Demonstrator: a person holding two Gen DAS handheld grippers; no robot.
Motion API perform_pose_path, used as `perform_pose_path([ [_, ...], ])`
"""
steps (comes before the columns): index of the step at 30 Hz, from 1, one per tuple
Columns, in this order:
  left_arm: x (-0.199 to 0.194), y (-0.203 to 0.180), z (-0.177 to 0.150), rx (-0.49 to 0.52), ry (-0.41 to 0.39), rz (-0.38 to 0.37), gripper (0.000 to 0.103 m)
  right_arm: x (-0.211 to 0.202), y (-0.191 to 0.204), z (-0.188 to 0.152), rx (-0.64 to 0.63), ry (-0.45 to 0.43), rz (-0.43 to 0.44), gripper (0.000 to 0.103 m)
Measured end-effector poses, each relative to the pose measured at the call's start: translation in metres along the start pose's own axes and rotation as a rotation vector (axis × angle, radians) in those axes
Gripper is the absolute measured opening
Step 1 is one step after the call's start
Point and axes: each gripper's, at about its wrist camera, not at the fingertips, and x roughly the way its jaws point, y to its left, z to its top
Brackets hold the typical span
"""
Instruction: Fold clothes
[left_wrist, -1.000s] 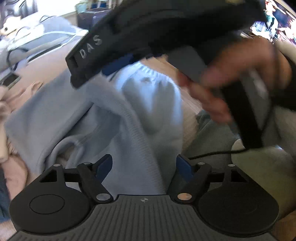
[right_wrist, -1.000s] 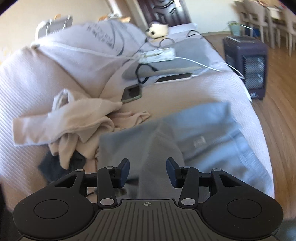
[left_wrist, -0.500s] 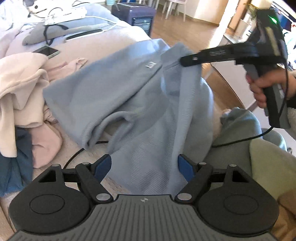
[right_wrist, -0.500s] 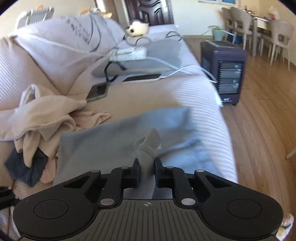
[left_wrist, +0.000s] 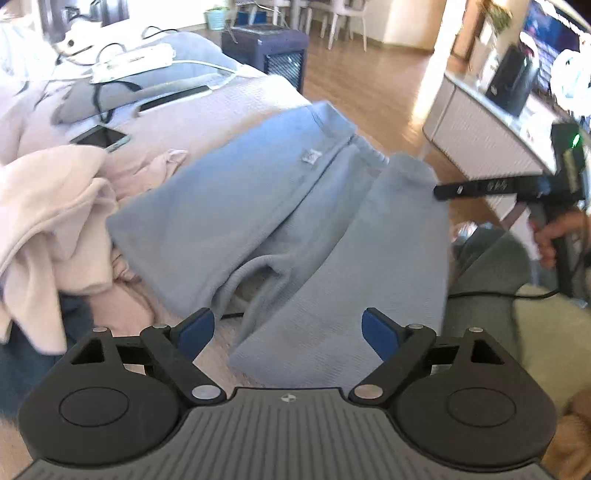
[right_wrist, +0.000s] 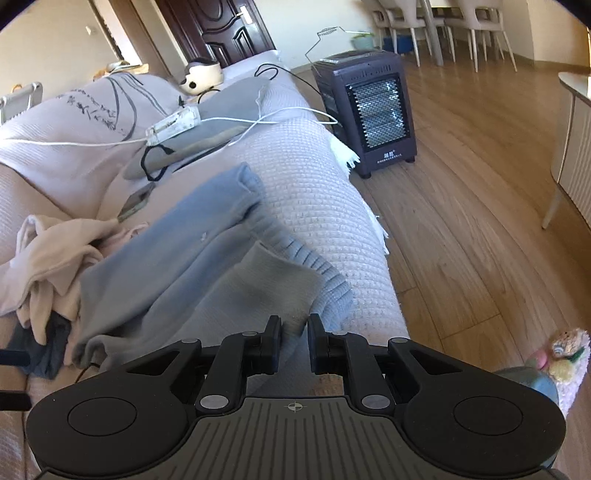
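Two grippers: right gripper (right_wrist: 294, 341) pinches blue shorts (left_wrist: 266, 206) – left gripper (left_wrist: 288, 332) agape; pink clothes (left_wrist: 55, 206) beside.

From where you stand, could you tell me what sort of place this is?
Most likely a home's open living and dining room: a covered sofa strewn with clothes, a space heater on the wooden floor, and dining chairs at a table behind.

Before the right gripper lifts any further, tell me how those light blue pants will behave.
Probably floppy: the light blue pants drape in soft folds from the right gripper, which is shut on one hem. The free leg would likely sag and trail over the sofa. The ribbed knit looks grippy, so slipping seems unlikely. They look light.
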Motion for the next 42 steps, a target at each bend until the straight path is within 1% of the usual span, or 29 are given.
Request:
perform_pose_path([
  [4,0.039,-0.007,-0.003,0.018,0.092,-0.049,0.082,0.0,0.0,-0.002,0.0,0.003,0.008,0.015],
  [6,0.056,-0.009,-0.008,0.019,0.14,-0.051,0.073,-0.001,-0.004,-0.003,0.015,0.005,0.015,0.015],
  [7,0.062,-0.01,-0.011,0.019,0.162,-0.046,0.051,0.001,-0.005,-0.002,0.023,0.009,0.018,0.015],
  [8,0.069,-0.011,-0.014,0.019,0.183,-0.04,0.032,0.003,-0.006,-0.002,0.028,0.013,0.019,0.015],
  [9,0.068,-0.01,-0.015,0.014,0.192,-0.04,0.028,0.005,-0.005,-0.002,0.023,0.017,0.014,0.015],
  [11,0.065,-0.005,-0.016,-0.004,0.202,-0.044,0.014,0.006,-0.002,-0.001,0.012,0.011,0.015,0.01],
  [14,0.054,-0.002,-0.017,0.008,0.19,0.01,0.004,0.004,0.008,0.007,-0.005,-0.028,0.021,0.008],
  [16,0.047,0.001,-0.017,0.016,0.181,0.047,0.004,0.002,0.018,0.014,-0.022,-0.063,0.03,0.008],
  [18,0.04,0.003,-0.017,0.025,0.173,0.084,0.004,0.002,0.024,0.018,-0.032,-0.078,0.026,0.008],
  [21,0.03,0.007,-0.017,0.038,0.16,0.139,0.004,0.01,0.022,0.013,-0.041,-0.046,-0.056,0.008],
  [22,0.031,-0.001,-0.017,0.042,0.156,0.106,0.007,0.014,0.017,0.009,-0.028,-0.019,-0.072,0.008],
  [23,0.032,-0.009,-0.016,0.046,0.151,0.07,0.012,0.019,0.011,0.005,-0.016,0.007,-0.088,0.008],
  [24,0.031,-0.016,-0.016,0.054,0.143,0.037,0.014,0.023,0.007,0.002,-0.002,0.031,-0.1,0.012],
  [25,0.029,-0.024,-0.014,0.067,0.134,0.009,0.018,0.024,0.003,0.001,0.018,0.039,-0.095,0.016],
  [26,0.028,-0.032,-0.013,0.08,0.125,-0.019,0.02,0.025,-0.001,0.0,0.038,0.048,-0.09,0.017],
  [27,0.028,-0.039,-0.012,0.095,0.122,-0.041,0.02,0.025,-0.004,0.0,0.055,0.053,-0.086,0.017],
  [29,0.028,-0.052,-0.009,0.119,0.119,-0.078,0.02,0.019,-0.001,0.002,0.046,0.032,-0.09,0.017],
  [31,0.027,-0.062,-0.007,0.139,0.119,-0.109,0.02,0.008,0.009,0.004,0.0,-0.001,-0.107,0.017],
  [34,0.026,-0.069,-0.008,0.145,0.124,-0.13,0.019,-0.009,0.029,0.004,-0.078,-0.055,-0.12,0.017],
  [37,0.031,-0.064,-0.014,0.106,0.146,-0.165,0.019,-0.025,0.047,-0.001,-0.134,-0.086,-0.093,0.017],
  [38,0.032,-0.064,-0.015,0.095,0.153,-0.171,0.019,-0.028,0.056,-0.003,-0.163,-0.089,-0.069,0.017],
  [39,0.034,-0.064,-0.015,0.085,0.161,-0.177,0.019,-0.03,0.063,-0.005,-0.187,-0.087,-0.048,0.017],
  [42,0.046,-0.062,-0.019,0.057,0.2,-0.183,0.018,-0.017,0.068,-0.008,-0.196,-0.016,-0.01,0.017],
])
